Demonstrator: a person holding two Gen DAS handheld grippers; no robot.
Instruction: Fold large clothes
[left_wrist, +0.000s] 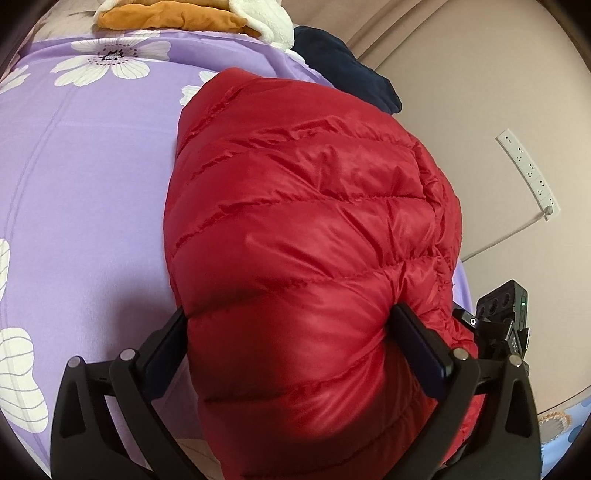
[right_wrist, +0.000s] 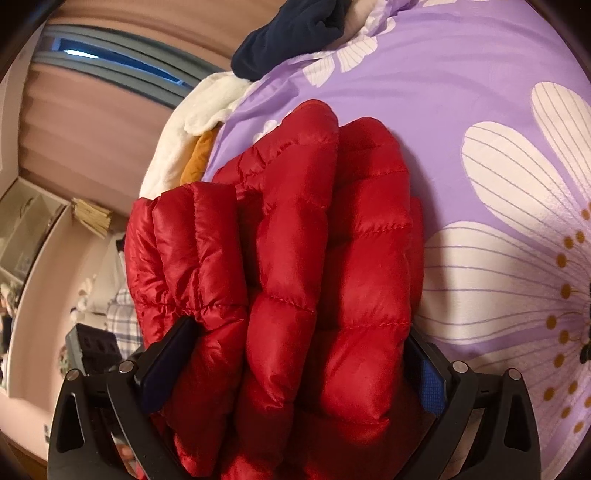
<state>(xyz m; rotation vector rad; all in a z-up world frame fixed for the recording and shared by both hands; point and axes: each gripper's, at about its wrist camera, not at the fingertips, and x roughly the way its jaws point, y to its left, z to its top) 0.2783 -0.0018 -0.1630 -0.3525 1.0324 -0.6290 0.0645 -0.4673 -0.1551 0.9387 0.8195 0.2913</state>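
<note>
A red quilted puffer jacket (left_wrist: 303, 229) lies bunched and folded on a purple bedsheet with white flowers (left_wrist: 92, 192). My left gripper (left_wrist: 291, 332) has its jaws wide apart around a thick bundle of the jacket, both pads pressing into the fabric. In the right wrist view the same red jacket (right_wrist: 295, 258) fills the middle, folded in several thick layers. My right gripper (right_wrist: 295, 350) also straddles the bundle with its jaws wide, pads against the fabric on both sides. The right gripper's body (left_wrist: 502, 314) shows at the jacket's right edge in the left wrist view.
An orange and white fleece garment (left_wrist: 192, 18) and a dark navy garment (left_wrist: 351, 70) lie at the bed's far edge. A white power strip (left_wrist: 528, 173) lies on the floor to the right. The navy garment (right_wrist: 295, 33) and shelves (right_wrist: 29, 229) show in the right wrist view.
</note>
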